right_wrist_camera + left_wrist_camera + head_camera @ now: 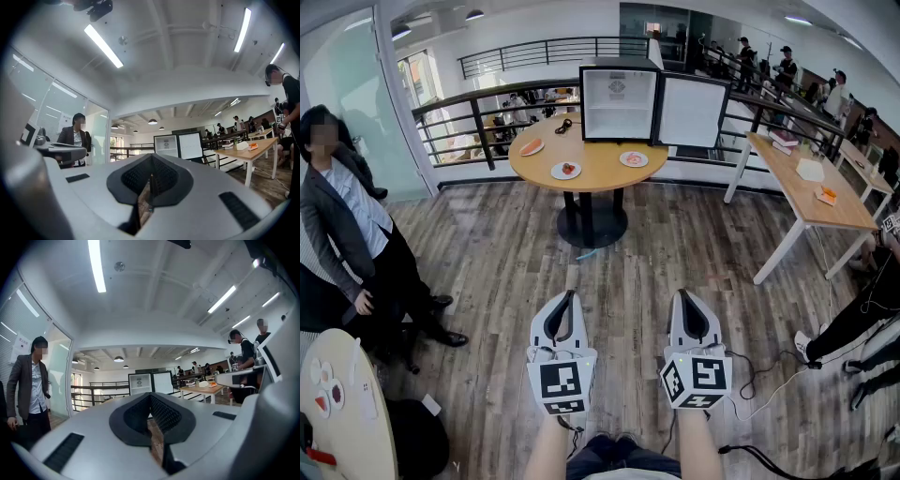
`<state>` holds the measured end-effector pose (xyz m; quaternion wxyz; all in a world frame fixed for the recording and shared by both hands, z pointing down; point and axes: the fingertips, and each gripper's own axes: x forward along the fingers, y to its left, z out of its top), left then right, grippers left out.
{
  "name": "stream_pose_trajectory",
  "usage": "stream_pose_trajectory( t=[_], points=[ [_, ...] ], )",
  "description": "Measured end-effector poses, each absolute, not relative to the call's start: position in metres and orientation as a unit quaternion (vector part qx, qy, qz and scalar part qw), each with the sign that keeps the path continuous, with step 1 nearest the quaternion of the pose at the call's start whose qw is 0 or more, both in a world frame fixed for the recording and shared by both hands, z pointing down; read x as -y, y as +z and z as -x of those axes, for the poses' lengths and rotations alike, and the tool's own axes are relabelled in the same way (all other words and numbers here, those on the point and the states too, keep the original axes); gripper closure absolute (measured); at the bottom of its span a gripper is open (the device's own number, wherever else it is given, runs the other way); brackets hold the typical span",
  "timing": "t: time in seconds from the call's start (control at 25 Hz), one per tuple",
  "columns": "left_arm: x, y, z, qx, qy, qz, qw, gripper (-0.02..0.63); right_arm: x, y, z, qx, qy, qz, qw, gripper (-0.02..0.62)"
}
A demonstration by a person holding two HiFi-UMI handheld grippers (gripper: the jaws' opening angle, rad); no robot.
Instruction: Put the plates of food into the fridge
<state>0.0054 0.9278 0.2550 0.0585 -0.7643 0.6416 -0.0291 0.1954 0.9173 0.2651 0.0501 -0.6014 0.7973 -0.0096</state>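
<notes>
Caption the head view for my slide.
Shut and empty, the left gripper and right gripper face a round table holding three plates of food beside an open fridge.

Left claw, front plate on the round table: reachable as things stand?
Probably not from here. The left claw sits shut and empty, a wide stretch of floor away from the plate on the round table. Nothing blocks the path; stepping closer should fix it.
</notes>
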Motion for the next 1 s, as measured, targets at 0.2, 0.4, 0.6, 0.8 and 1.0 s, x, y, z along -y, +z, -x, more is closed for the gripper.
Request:
stream_pose_trajectory(
  t=[0.2, 0.4, 0.6, 0.8, 1.0],
  points=[
    [-0.9299, 0.2514, -0.0011, -0.644, -0.029, 0.762, 0.060, 0.600, -0.9184, 0.2635, -0.1929, -0.797, -0.011, 0.601, 0.050, 0.584],
    [-0.9311, 0.2514, -0.0005, -0.644, -0.029, 0.762, 0.062, 0.600, -0.9195, 0.2628, -0.1927, -0.797, -0.009, 0.602, 0.051, 0.584],
    [-0.9334, 0.2496, -0.0013, -0.645, -0.028, 0.761, 0.063, 0.600, -0.9212, 0.2616, -0.1930, -0.798, -0.009, 0.600, 0.054, 0.583],
    [-0.9351, 0.2519, -0.0044, -0.645, -0.030, 0.760, 0.064, 0.600, -0.9220, 0.2631, -0.1945, -0.801, -0.016, 0.596, 0.060, 0.583],
    [-0.9344, 0.2536, -0.0085, -0.648, -0.032, 0.758, 0.061, 0.600, -0.9198, 0.2657, -0.2000, -0.803, -0.021, 0.593, 0.056, 0.583]
  ],
)
